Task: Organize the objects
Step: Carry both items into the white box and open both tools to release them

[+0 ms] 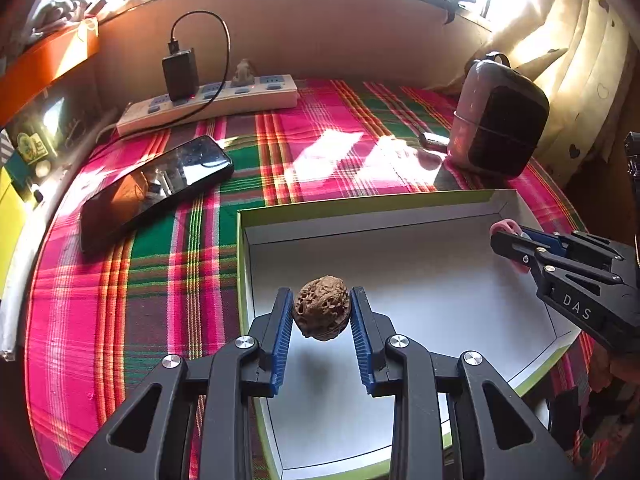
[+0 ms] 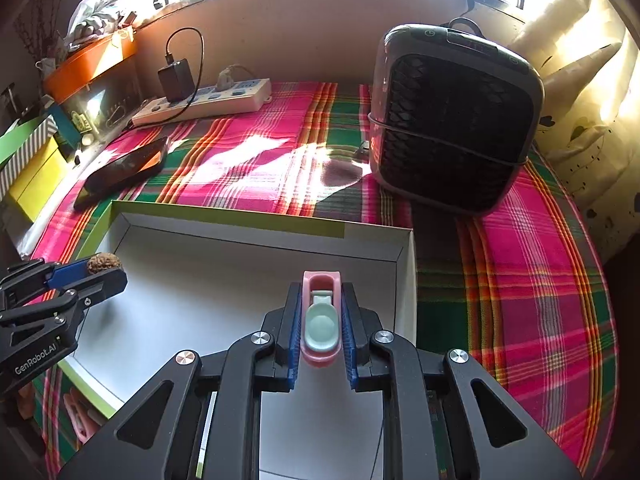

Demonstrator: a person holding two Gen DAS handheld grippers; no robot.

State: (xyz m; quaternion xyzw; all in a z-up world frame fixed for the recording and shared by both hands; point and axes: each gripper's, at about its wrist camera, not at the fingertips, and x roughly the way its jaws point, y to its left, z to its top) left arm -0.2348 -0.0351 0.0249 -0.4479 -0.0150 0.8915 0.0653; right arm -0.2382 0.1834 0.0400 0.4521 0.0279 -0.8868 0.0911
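Observation:
My left gripper [image 1: 322,312] is shut on a brown wrinkled walnut [image 1: 322,314] and holds it above the left part of a shallow white box with green rim [image 1: 360,203]. It also shows in the right wrist view [image 2: 105,266] with the walnut [image 2: 103,263]. My right gripper [image 2: 321,316] is shut on a pink clip with a pale green centre [image 2: 321,320], held over the box [image 2: 256,240]. In the left wrist view the right gripper [image 1: 510,238] is over the box's right side with the pink clip [image 1: 506,226] showing.
A black phone [image 1: 156,188] lies left of the box on the plaid cloth [image 1: 320,140]. A white power strip [image 1: 212,104] with a black charger [image 1: 180,74] is at the back. A dark fan heater [image 2: 452,120] stands at the back right. Boxes [image 2: 36,176] sit at the left edge.

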